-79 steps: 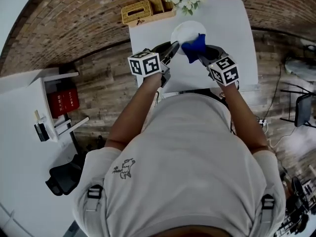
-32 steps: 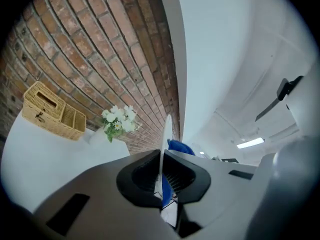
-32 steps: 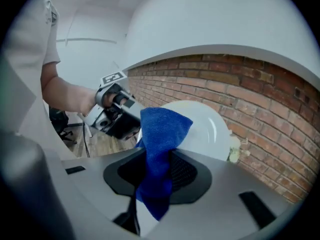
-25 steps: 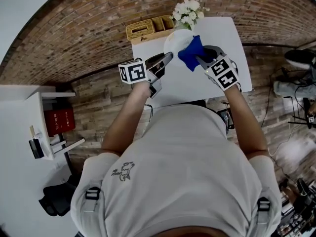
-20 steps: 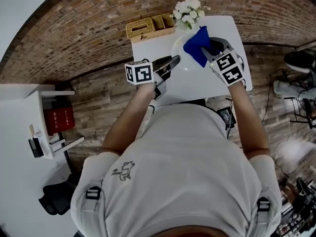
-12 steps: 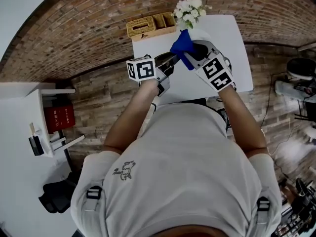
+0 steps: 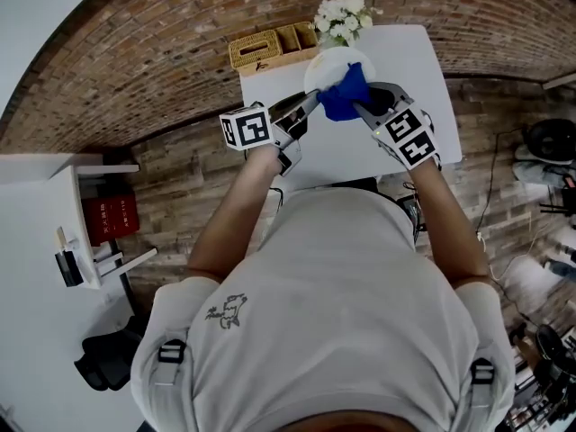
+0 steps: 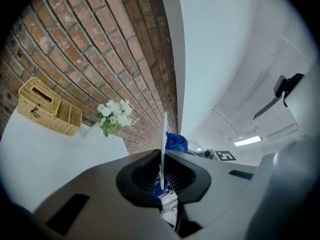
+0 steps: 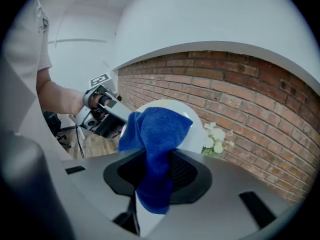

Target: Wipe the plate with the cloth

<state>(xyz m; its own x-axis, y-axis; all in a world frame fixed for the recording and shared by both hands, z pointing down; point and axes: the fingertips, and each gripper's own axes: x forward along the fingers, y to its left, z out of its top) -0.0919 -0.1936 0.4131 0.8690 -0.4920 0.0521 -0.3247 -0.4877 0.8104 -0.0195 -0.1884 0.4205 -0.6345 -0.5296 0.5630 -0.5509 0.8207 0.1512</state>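
My left gripper [image 7: 304,106], fingers clamped on the rim, holds the round white plate [image 7: 329,61] above the white worktop [image 7: 423,79]. The plate's face is turned toward my right gripper [image 7: 369,106], whose fingers pinch the blue terry cloth [image 7: 345,93] against it.

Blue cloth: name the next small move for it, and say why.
Probably drag the blue cloth in one short stroke across the face of the plate. The left gripper clamps the plate's rim, holding it on edge, and the right gripper pinches the cloth bunched up at that face, so wiping seems ready.
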